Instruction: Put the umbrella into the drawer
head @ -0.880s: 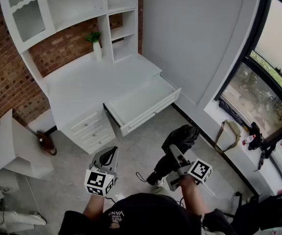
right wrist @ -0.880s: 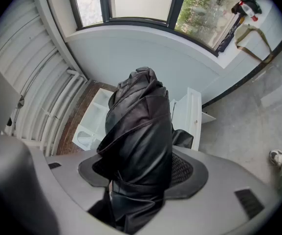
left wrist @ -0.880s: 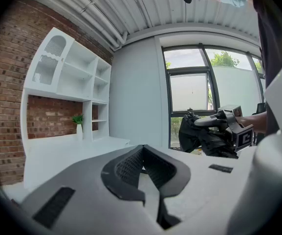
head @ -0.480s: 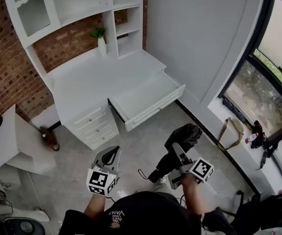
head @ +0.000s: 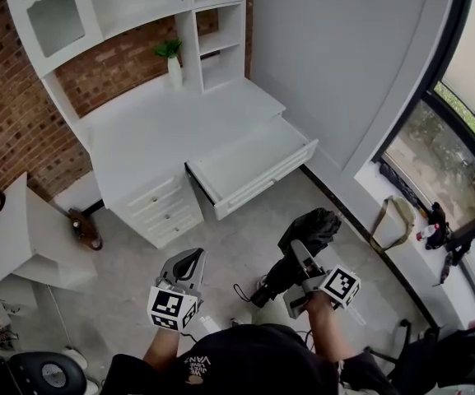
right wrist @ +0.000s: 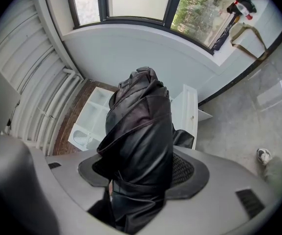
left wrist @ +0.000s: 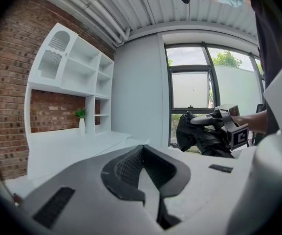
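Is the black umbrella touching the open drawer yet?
Apart. The head view shows the umbrella clamped in the right gripper, with bare floor between it and the drawer.

Bright daylight from the window [head: 459, 138] — sharp pictures, soft shadows, strong fisheye bending at edges.

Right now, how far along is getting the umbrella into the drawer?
Done: the drawer stands pulled open and looks empty, and the folded umbrella is clamped in the right gripper. In hand: the umbrella is held above the floor, well short of the desk. Left: carry it over, lay it in the drawer and let go. The left gripper is shut and empty.
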A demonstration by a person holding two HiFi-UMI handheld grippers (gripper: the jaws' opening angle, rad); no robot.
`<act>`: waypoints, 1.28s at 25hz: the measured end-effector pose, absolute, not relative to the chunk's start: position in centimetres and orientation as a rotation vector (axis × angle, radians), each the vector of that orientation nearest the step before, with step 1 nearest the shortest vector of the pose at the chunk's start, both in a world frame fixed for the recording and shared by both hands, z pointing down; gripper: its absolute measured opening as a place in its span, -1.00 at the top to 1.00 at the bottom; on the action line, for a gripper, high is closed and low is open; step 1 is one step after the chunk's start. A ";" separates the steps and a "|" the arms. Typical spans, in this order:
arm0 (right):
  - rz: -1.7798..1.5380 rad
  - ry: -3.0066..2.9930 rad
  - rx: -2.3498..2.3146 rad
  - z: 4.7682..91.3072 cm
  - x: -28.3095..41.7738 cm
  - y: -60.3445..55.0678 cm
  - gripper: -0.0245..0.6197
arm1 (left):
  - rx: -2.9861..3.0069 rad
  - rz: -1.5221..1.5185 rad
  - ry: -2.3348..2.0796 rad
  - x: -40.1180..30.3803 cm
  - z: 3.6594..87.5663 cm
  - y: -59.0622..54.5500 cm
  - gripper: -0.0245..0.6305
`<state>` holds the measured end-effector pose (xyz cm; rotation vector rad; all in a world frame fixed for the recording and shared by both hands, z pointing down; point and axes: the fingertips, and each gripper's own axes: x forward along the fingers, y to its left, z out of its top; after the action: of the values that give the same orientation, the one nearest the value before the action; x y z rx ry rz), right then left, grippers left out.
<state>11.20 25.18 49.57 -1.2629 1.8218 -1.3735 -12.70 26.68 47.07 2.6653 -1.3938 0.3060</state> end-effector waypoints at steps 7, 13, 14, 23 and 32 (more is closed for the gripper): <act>-1.386 1.864 -1.251 49.7 11.7 20.6 0.06 | 2.650 0.313 -1.419 -11.8 47.3 22.3 0.91; -1.399 1.901 -1.256 50.1 13.5 15.3 0.06 | 2.644 0.305 -1.442 -9.7 47.0 17.2 0.91; -1.402 1.911 -1.257 50.1 13.8 14.3 0.06 | 2.642 0.306 -1.447 -9.3 47.0 16.2 0.91; -1.435 1.987 -1.231 50.5 16.3 5.8 0.06 | 2.620 0.321 -1.498 -5.4 46.9 8.7 0.91; -1.434 2.049 -1.167 50.2 17.3 0.6 0.06 | 2.647 0.325 -1.503 -1.8 46.8 3.9 0.91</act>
<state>17.33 0.57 50.18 -1.1674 2.0488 -1.4343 -1.83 3.90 46.75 2.6469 -1.5027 0.3245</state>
